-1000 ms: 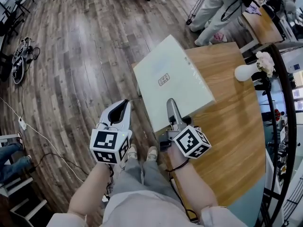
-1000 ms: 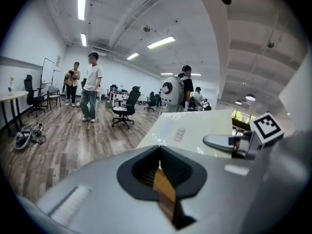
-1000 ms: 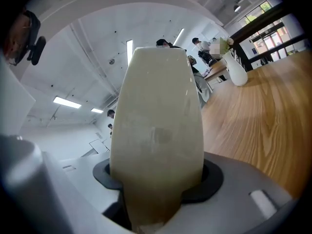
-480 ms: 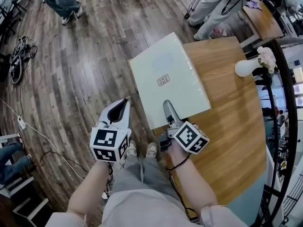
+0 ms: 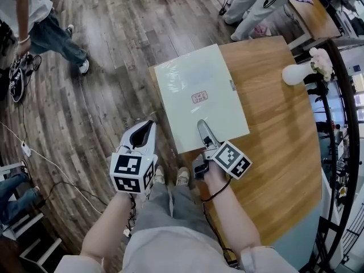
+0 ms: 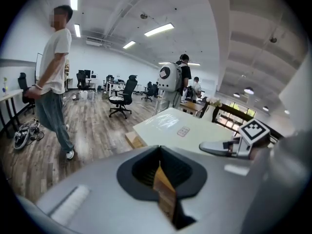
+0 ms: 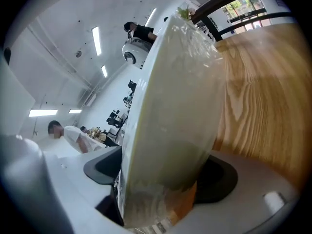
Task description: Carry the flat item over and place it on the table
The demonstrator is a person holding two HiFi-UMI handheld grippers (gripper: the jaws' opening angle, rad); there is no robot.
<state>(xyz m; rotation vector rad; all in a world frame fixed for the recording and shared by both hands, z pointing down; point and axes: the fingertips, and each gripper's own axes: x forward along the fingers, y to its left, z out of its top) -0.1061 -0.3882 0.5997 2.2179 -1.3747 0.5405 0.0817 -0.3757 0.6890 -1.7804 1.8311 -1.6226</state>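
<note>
Opening the jaws of your right gripper (image 5: 203, 128) around the flat box's (image 5: 196, 92) near edge, left gripper (image 5: 145, 131) closed and empty beside it, you've settled the box flat on the table (image 5: 276, 129), so only withdrawing likely remains.

I hold the left gripper (image 5: 147, 128) low and left of frame centre, pointing up the frame. In its own view (image 6: 163, 191) the jaws sit together with nothing between them. My right gripper (image 5: 205, 131) sits just right of centre, tilted up and slightly left; its jaws (image 7: 161, 199) are opening with the flat item's (image 7: 170, 106) edge between them. Both bare forearms reach up from the bottom edge, the left forearm (image 5: 105, 235) and the right forearm (image 5: 233, 223), with a dark band (image 5: 215, 197) at the right wrist.
</note>
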